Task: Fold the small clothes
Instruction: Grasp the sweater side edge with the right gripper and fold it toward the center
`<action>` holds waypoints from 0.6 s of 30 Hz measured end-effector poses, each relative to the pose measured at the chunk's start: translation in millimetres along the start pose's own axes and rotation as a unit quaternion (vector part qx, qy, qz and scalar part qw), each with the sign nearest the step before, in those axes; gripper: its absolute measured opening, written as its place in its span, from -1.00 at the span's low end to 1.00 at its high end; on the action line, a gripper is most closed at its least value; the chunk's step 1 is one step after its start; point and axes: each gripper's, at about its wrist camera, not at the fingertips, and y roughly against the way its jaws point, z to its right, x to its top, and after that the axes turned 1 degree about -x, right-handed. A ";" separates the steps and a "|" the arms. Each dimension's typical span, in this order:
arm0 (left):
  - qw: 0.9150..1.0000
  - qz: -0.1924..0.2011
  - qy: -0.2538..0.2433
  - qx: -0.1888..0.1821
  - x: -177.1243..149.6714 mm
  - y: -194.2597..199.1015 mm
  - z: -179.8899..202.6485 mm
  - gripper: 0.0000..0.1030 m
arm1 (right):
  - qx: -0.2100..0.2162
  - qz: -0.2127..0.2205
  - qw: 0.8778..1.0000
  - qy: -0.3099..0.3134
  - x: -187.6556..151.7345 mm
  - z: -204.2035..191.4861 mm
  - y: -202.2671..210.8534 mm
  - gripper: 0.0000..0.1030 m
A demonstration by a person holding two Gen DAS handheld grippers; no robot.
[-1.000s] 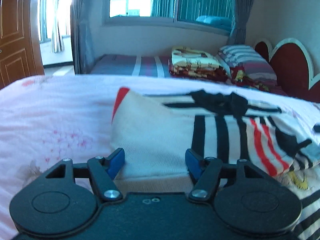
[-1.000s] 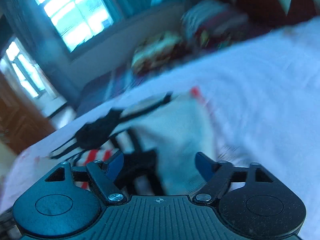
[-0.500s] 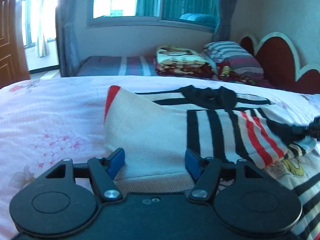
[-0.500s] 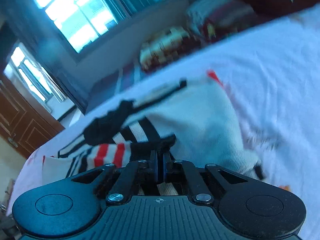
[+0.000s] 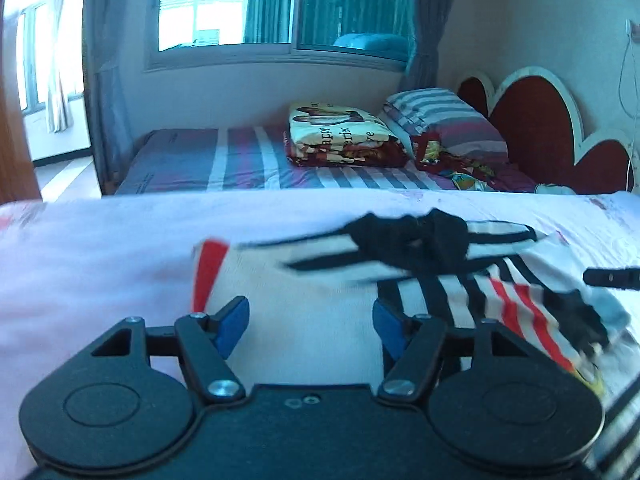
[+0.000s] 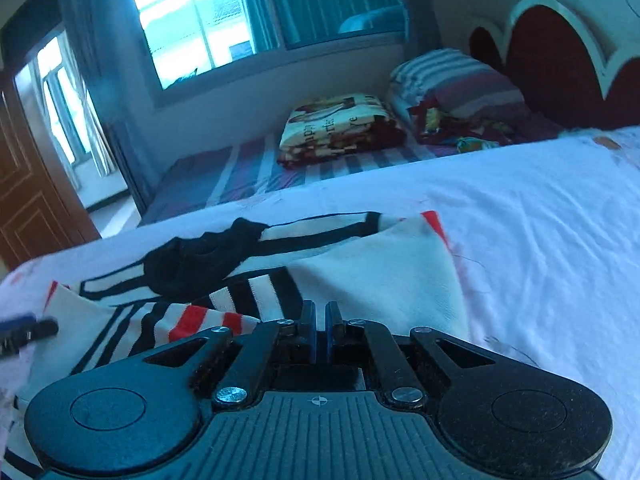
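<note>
Right gripper jaws clamped together on the near edge of the striped garment; left gripper jaws spread wide, pads clear of the cloth, cream part of the garment lying between them. Garment lies partly folded on the pink floral bedsheet, black bow at its far side. Behind: second bed with folded blanket, striped pillow.
</note>
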 end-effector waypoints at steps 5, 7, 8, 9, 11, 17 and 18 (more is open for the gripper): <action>0.999 -0.031 -0.016 0.040 5.2 -49.6 -14.7 0.33 | -0.017 -0.009 1.000 0.000 4.5 -10.1 -35.4 -0.92; 0.996 -0.055 0.003 0.069 0.7 -67.8 -35.0 0.37 | -0.046 -0.016 0.999 -0.011 6.9 -3.2 -49.1 -0.92; 0.997 -0.044 0.027 0.051 -1.6 -67.6 -46.9 0.39 | -0.055 -0.024 0.998 -0.019 8.1 1.3 -55.1 -0.92; 0.998 -0.041 0.035 0.044 -1.7 -65.5 -52.5 0.38 | -0.051 -0.028 0.998 -0.027 9.2 6.2 -58.2 -0.92; 0.997 -0.033 0.026 0.064 -0.3 -56.8 -53.3 0.37 | -0.046 -0.024 0.998 -0.023 10.4 8.9 -54.1 -0.92; 0.998 0.019 0.052 0.043 -0.2 -9.6 -40.1 0.31 | 0.021 -0.016 0.999 -0.019 6.9 -0.9 -35.5 -0.92; 0.998 0.023 0.047 0.032 -2.7 -5.8 -30.5 0.32 | 0.036 -0.018 0.999 -0.015 5.0 -6.6 -35.6 -0.92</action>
